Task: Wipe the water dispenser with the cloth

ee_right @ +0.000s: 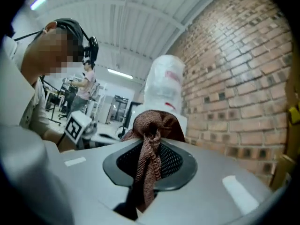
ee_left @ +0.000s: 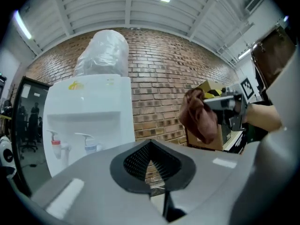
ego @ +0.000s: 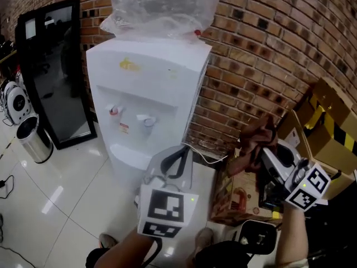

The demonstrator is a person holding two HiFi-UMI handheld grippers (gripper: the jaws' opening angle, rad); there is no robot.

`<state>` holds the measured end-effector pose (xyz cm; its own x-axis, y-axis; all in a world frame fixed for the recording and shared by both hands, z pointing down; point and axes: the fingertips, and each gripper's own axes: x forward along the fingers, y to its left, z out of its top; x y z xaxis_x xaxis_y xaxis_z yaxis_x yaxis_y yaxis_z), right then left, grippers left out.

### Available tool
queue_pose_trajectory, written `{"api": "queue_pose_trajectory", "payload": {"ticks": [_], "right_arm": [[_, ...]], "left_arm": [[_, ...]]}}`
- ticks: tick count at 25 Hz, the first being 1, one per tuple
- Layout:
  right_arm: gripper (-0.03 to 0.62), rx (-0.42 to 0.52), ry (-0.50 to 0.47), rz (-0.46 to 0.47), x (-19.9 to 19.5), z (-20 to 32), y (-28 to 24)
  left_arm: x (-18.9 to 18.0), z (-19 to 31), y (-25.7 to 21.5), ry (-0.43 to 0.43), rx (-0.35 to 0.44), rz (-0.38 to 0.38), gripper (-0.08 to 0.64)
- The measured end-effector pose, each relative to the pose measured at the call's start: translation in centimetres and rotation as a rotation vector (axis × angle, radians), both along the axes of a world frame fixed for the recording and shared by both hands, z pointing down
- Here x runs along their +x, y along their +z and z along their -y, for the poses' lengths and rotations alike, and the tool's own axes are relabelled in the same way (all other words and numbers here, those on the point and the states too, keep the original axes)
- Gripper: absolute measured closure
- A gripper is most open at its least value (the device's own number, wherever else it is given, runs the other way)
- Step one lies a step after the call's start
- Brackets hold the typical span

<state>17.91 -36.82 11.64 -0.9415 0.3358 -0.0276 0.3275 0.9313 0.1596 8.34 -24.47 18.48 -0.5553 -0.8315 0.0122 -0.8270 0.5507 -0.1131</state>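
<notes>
The white water dispenser (ego: 146,77) stands against the brick wall, with a plastic-wrapped bottle (ego: 162,4) on top and a red tap (ego: 114,110) and a blue tap (ego: 146,120) in its recess. My right gripper (ego: 266,149) is off to the dispenser's right, shut on a bunched brown cloth (ego: 256,141). In the right gripper view the cloth (ee_right: 152,125) hangs down between the jaws. My left gripper (ego: 177,159) is low in front of the dispenser, shut and empty. The left gripper view shows the dispenser (ee_left: 89,111) ahead and the cloth (ee_left: 199,116) at right.
Cardboard boxes (ego: 323,127) are stacked at the right, with a printed carton (ego: 237,197) on the floor beside the dispenser. A black-framed glass panel (ego: 58,71) leans on the wall at left, next to a steel bin (ego: 33,141). A white cable (ego: 206,158) trails from the dispenser's side.
</notes>
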Motion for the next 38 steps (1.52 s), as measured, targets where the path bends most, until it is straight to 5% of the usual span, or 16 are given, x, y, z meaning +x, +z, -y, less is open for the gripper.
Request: {"api": "queue_pose_trajectory", "payload": {"ticks": [4,10,14,18,21,28,32,38], "right_arm": [[0.515,0.004,-0.094,0.18,-4.3,-5.9,-8.2],[0.513,0.06,-0.102,0.248,-11.4,-9.4,-14.6],[0.512,0.057,-0.084,0.182,-15.8,-10.0,-16.0],[0.511,0.16,0.001,0.094,-19.3,-9.7,-14.1],[0.512,0.146,0.008,0.061,-19.4,-9.3,-12.4],[0.514,0.018,0.042,0.162,-15.3,-8.3,-11.0],[0.515,-0.033,0.06,0.176,-14.2,-7.5,-7.3],[0.515,-0.119,0.082,0.112,-14.7,-6.8,-0.3]], "left_arm": [[-0.2,-1.4,-3.5,-0.047,0.104,-0.017,0.56],[-0.8,-4.9,-6.1,-0.137,0.151,-0.03,0.56],[-1.5,-6.2,-4.6,-0.192,0.118,-0.04,0.56],[-1.6,-7.0,-3.5,-0.217,0.076,-0.04,0.56],[-1.5,-7.0,-3.3,-0.219,0.066,-0.035,0.56],[-1.4,-5.3,-0.6,-0.174,0.005,-0.025,0.56],[-0.9,-5.4,2.6,-0.19,-0.065,0.044,0.56],[-2.2,-5.0,6.9,-0.189,-0.029,-0.048,0.56]]}}
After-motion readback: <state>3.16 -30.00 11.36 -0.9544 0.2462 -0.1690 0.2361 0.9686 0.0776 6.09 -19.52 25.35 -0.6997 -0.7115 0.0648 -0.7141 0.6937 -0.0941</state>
